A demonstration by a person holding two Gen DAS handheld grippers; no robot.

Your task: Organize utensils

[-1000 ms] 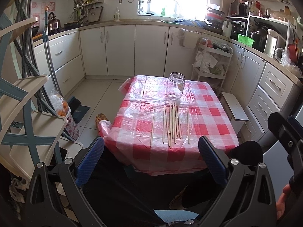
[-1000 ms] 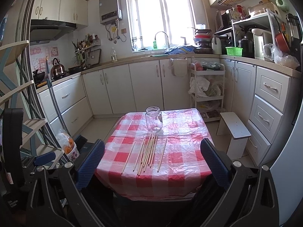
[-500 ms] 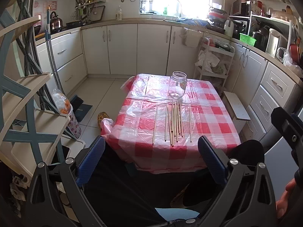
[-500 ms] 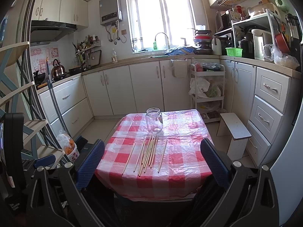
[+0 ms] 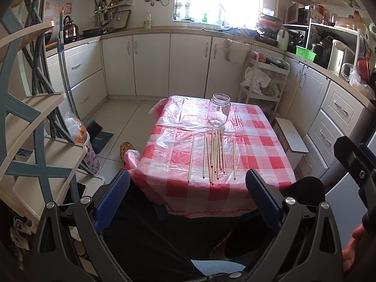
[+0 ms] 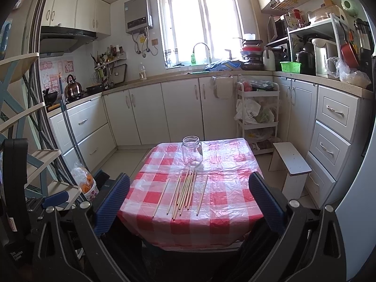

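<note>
— Since a second ago, what has changed?

— Your left gripper [image 5: 188, 192] has eased forward and tipped down a little, so the tabletop [image 5: 270, 155] sits larger in its view; your right gripper [image 6: 189, 199] has barely shifted.

— How do my grippers stand?

— Both are spread wide and hold nothing. Each hangs short of the near edge of the tabletop, with your dark-clothed legs below them.

— Where are the utensils from there?

— Straight ahead of both grippers, the chopsticks [image 5: 215, 156] lie flat on the plastic-covered check cloth, running away from you. Most are bunched in the middle, touching or crossing; one lies apart to the left of the bunch, one apart to the right. Beyond their far tips stands the glass jar [image 5: 219, 112], upright, open-mouthed and empty, just past them.

— What could go wrong from here?

— My judgement: the sticks are thin and flat on slick, wrinkled plastic, so your fingers may skate over one or pinch the film instead. Going into the bunch risks lifting several or scattering them. And a stick tip catching the jar's rim could tip it, since nothing steadies it.
</note>
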